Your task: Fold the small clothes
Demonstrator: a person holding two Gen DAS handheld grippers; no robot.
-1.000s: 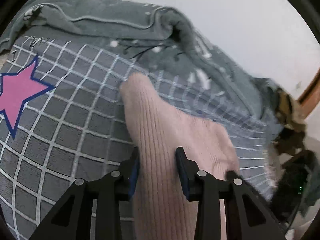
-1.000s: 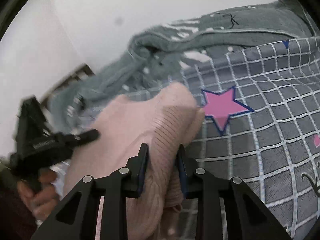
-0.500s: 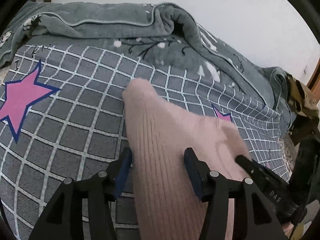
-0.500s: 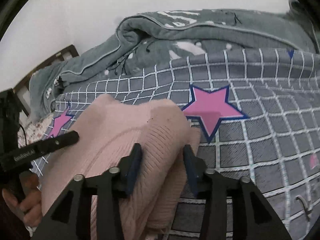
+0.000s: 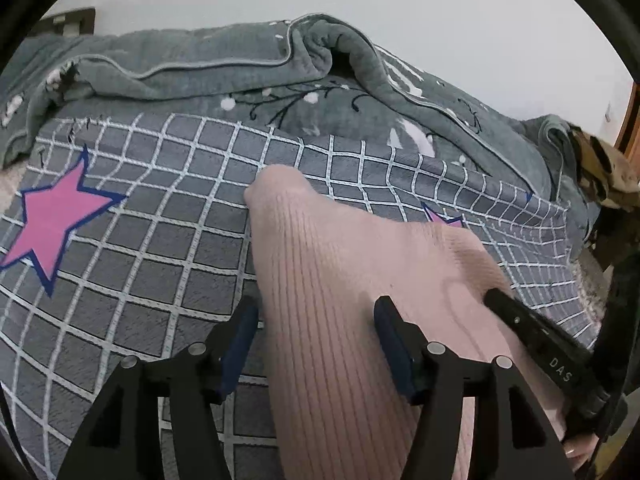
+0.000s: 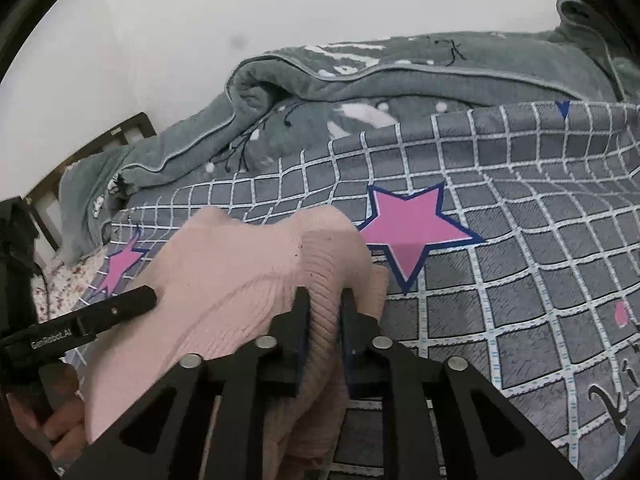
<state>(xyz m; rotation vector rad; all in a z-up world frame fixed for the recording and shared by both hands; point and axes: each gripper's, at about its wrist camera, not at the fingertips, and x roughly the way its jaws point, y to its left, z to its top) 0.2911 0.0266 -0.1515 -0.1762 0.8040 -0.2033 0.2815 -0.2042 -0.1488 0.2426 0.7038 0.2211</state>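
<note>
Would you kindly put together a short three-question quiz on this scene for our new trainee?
1. True or false: the left claw is clamped tight on the pink knit garment.
2. Multiple choice: which claw is shut on the garment? A) the left one B) the right claw C) neither.
3. Fill in: the garment lies on a grey checked blanket printed with pink ____.

Key:
1. False. Its jaws stand apart, with the ribbed fabric lying between them.
2. B. Its jaws pinch a fold of the knit.
3. Stars.
</note>
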